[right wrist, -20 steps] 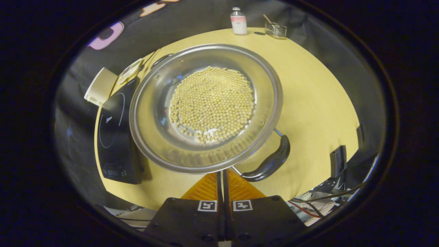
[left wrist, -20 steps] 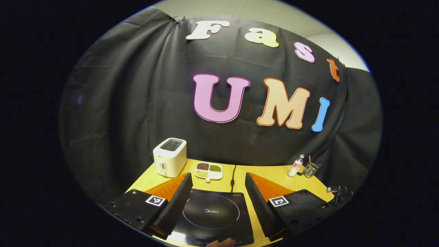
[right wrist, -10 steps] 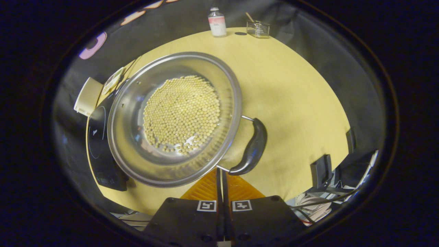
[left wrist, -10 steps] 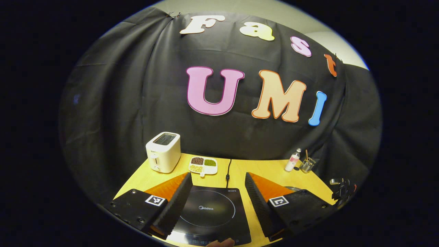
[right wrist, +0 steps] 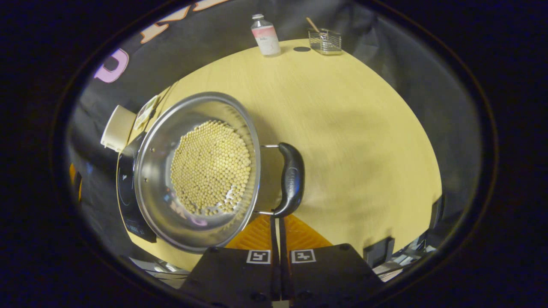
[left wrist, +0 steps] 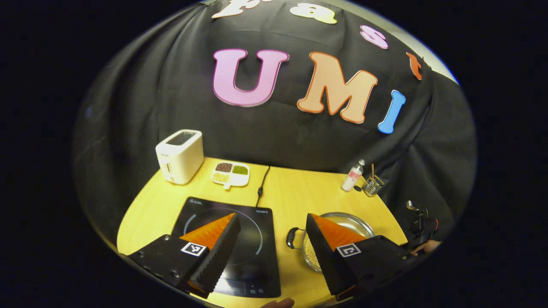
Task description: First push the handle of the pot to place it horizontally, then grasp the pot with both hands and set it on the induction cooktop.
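Note:
A steel pot (right wrist: 201, 171) holding pale round beans stands on the yellow table (right wrist: 342, 128) in the right gripper view. Its black side handle (right wrist: 291, 179) is on the pot's right. My right gripper (right wrist: 276, 218) is shut, its tips against the handle's lower end. The black induction cooktop (right wrist: 125, 192) lies just left of the pot, partly hidden by it. In the left gripper view my left gripper (left wrist: 272, 218) hangs open above the cooktop (left wrist: 257, 231), with the pot (left wrist: 346, 219) behind its right finger and a loop handle (left wrist: 292, 238) showing.
At the table's back stand a white toaster (left wrist: 180, 156), a divided dish of beans (left wrist: 230, 173), a small bottle (left wrist: 353, 175) and a glass holder (left wrist: 371, 186). The cooktop's cord (left wrist: 262, 184) runs to the back edge. Clamps sit at the right edge (left wrist: 421, 218).
The pot's black handle has swung from the lower right round to the pot's right side with my shut right gripper against it. The left gripper's view has tipped down, bringing the pot into sight.

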A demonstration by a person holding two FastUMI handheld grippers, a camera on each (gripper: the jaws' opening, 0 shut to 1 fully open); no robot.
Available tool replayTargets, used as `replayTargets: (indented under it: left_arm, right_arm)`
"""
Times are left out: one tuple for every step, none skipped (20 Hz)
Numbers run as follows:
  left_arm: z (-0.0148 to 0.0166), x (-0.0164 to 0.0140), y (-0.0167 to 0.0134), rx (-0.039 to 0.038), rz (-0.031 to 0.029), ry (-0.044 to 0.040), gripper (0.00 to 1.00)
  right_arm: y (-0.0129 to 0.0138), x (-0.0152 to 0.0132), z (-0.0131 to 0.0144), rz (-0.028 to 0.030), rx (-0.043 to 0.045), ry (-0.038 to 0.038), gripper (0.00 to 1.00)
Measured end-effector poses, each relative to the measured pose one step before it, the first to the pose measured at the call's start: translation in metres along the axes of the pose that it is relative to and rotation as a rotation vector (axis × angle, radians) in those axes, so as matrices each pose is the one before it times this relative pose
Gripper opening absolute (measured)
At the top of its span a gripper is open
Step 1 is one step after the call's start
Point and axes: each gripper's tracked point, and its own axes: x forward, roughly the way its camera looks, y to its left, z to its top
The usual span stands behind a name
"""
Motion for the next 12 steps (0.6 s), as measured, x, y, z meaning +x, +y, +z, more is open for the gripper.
replayTargets:
  left_arm:
    - [-0.01126, 0.00755, -0.00695, -0.03415, -0.01003, 0.04771, 0.95]
    - [-0.01218, 0.00513, -0.00625, -0.04421, -0.00109, 0.04119, 0.95]
    - [-0.01244, 0.00383, -0.00193, -0.04619, 0.0028, 0.03195, 0.95]
    - [-0.00803, 0.00667, -0.00228, -0.04498, 0.00688, 0.03109, 0.94]
    - [-0.00881, 0.00527, -0.00149, -0.03491, 0.00753, 0.02727, 0.95]
    - [-0.00971, 0.00499, -0.00129, -0.02475, 0.00858, 0.03253, 0.95]
    - [-0.00957, 0.0043, -0.0012, -0.01357, 0.00735, 0.0286, 0.94]
    - [-0.01091, 0.00386, -0.00016, 0.00442, 0.01042, 0.0409, 0.95]
    - [-0.00885, 0.00551, 0.00145, 0.01857, 0.01142, 0.02443, 0.95]
    - [-0.00613, 0.00509, 0.00094, 0.02848, 0.01194, 0.02519, 0.95]
    - [-0.00267, 0.00804, -0.00183, 0.03047, 0.00435, 0.01316, 0.95]
    - [-0.00263, 0.00656, -0.00238, 0.02509, -0.00089, 0.0219, 0.95]
  right_arm:
    - [-0.00306, 0.00191, 0.00768, 0.01411, -0.01914, -0.00456, 0.09]
    - [-0.0027, 0.00255, 0.00526, 0.00839, -0.02093, -0.00561, 0.1]
    - [-0.00258, 0.00128, 0.00722, 0.00742, -0.02559, -0.00719, 0.1]
    - [-0.00288, 0.00233, 0.00735, 0.00484, -0.03252, -0.00869, 0.1]
    - [-0.00339, 0.00315, 0.00965, 0.00512, -0.03344, -0.00893, 0.1]
    - [-0.00255, 0.00097, 0.00315, 0.00556, -0.02325, -0.00232, 0.1]
    - [-0.0007, 0.00002, 0.00467, 0.01266, -0.0144, -0.00049, 0.1]
    - [0.0027, -0.00129, 0.00415, 0.01588, -0.00791, -0.00608, 0.04]
    - [0.00092, -0.00381, 0.00278, 0.00989, -0.00848, -0.00277, 0.08]
    - [-0.00216, -0.00554, 0.00136, -0.00131, -0.00213, -0.01164, 0.06]
    - [-0.00203, -0.00541, 0.00299, -0.00623, 0.01048, -0.02142, 0.05]
    - [-0.00162, -0.00805, 0.00423, -0.00582, 0.0168, -0.03547, 0.05]
